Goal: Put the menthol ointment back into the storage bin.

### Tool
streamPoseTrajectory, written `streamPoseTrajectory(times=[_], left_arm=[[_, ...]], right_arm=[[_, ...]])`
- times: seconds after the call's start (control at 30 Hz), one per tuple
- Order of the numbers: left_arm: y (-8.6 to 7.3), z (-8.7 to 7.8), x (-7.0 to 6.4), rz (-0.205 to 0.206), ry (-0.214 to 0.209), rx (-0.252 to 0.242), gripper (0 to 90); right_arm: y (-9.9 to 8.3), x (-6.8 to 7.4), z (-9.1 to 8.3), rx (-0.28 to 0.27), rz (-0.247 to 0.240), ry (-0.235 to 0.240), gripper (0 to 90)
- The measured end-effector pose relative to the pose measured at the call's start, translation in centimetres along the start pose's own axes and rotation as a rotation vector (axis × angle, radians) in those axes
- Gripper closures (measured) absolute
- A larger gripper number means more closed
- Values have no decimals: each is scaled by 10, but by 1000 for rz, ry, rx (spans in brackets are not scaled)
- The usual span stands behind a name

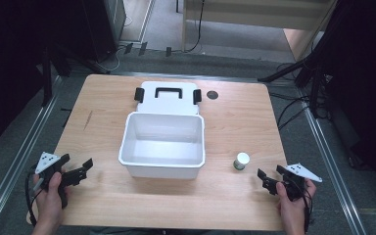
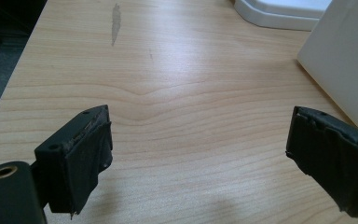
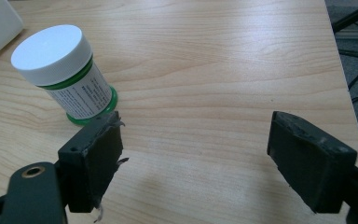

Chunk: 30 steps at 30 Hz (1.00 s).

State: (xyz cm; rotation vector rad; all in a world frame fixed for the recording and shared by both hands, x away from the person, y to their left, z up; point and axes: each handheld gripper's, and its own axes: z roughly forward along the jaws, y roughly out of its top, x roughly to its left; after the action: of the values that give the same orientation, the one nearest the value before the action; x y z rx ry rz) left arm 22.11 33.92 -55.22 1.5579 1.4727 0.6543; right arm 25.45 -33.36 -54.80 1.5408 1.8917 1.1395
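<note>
1. High view: white bin [image 1: 162, 144] parked mid-table with its lid [image 1: 168, 97] lying flat behind it, toward the far edge. Small white-capped jar [image 1: 241, 161] standing upright near the right edge, well apart from the bin's right wall. Right gripper [image 1: 265, 177] low by the near right corner, just beside the jar and a bit nearer the front edge, jaws spread, nothing held. Left gripper [image 1: 80, 168] near the left edge by the front, also spread wide and empty. Both hands wrapped round the handles, forearms coming in from the front edge, wrists about level with the table.

2. Left gripper view: bare wood [image 2: 168, 93] between the two jaws, bin wall [image 2: 345, 60] off to the right, lid corner up top. Nothing in reach, so looks like plain standby.

3. Right gripper view: jar [image 3: 67, 77] sitting just ahead of the left jaw, outside the gap, not between the pads. Green band under the cap, printed label round the body. Best bet for a clean grab: slide sideways until the jar sits centred in the gap, come in level, close on the labelled body below the cap. Easy on the approach, since a nudge from that left jaw could tip it.
</note>
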Motion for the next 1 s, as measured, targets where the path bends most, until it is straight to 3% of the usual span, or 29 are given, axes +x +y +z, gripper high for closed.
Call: streamPoseTrajectory(times=[0.53,0.63,0.8,0.93,1.0], left_arm=[[0,-1,0,-2,-9,-8,76],[0,0,0,2,6,-8,156],[0,-1,-1,-13,29,-16,138],[-1,-1,-1,-14,33,-6,136],[-1,-1,-1,-8,29,-4,134]], right_arm=[[1,-1,1,13,8,-1,180],[0,-4,1,3,26,8,180],[2,-6,-1,10,50,3,181],[12,-3,-6,35,30,18,183],[16,-1,-9,63,-3,0,187]])
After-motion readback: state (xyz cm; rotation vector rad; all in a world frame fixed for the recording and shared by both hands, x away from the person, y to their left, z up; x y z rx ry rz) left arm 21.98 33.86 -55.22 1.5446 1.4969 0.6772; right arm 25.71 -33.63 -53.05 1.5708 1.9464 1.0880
